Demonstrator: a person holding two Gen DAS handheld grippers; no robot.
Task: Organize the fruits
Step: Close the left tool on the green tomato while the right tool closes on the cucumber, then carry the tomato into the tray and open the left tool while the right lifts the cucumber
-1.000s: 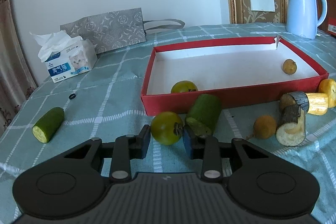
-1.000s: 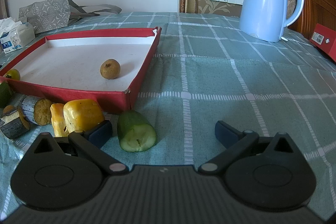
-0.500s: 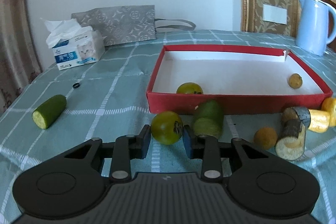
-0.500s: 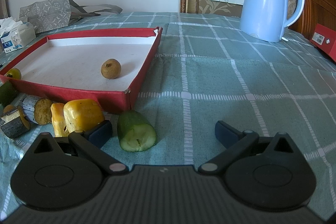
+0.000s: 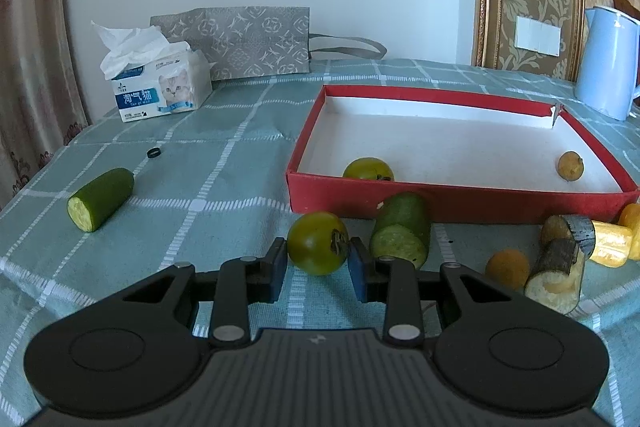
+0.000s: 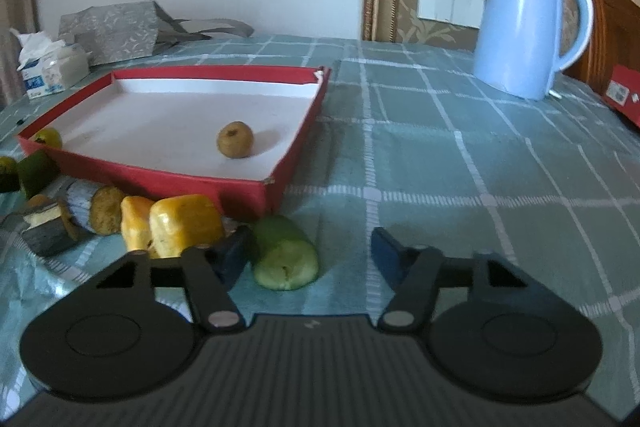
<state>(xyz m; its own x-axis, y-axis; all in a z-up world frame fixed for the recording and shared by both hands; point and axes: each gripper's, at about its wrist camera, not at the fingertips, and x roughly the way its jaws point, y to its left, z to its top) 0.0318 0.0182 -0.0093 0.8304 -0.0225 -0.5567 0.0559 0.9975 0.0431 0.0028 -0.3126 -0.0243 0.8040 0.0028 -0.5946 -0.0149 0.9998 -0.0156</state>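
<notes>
My left gripper (image 5: 318,256) is shut on a green round fruit (image 5: 318,243), just in front of the red tray (image 5: 460,196). Inside the tray lie another green fruit (image 5: 368,169) and a brown round fruit (image 5: 571,166). In the right wrist view the same tray (image 6: 160,180) and brown fruit (image 6: 235,139) sit at left. My right gripper (image 6: 310,243) is closing around a green cucumber piece (image 6: 286,259). The left pad is at the piece's side and the right pad stands well apart from it.
Outside the tray's front wall lie a cucumber piece (image 5: 402,231), a brown fruit (image 5: 507,267), dark-skinned cut pieces (image 5: 558,275) and yellow chunks (image 6: 186,223). Another cucumber piece (image 5: 100,199) lies far left. Tissue box (image 5: 160,87), paper bag (image 5: 256,43) and blue kettle (image 6: 524,27) stand behind.
The right gripper's jaws have narrowed toward the cucumber piece, and its view has shifted slightly. The left wrist has rolled, levelling its view, with the green fruit still gripped.
</notes>
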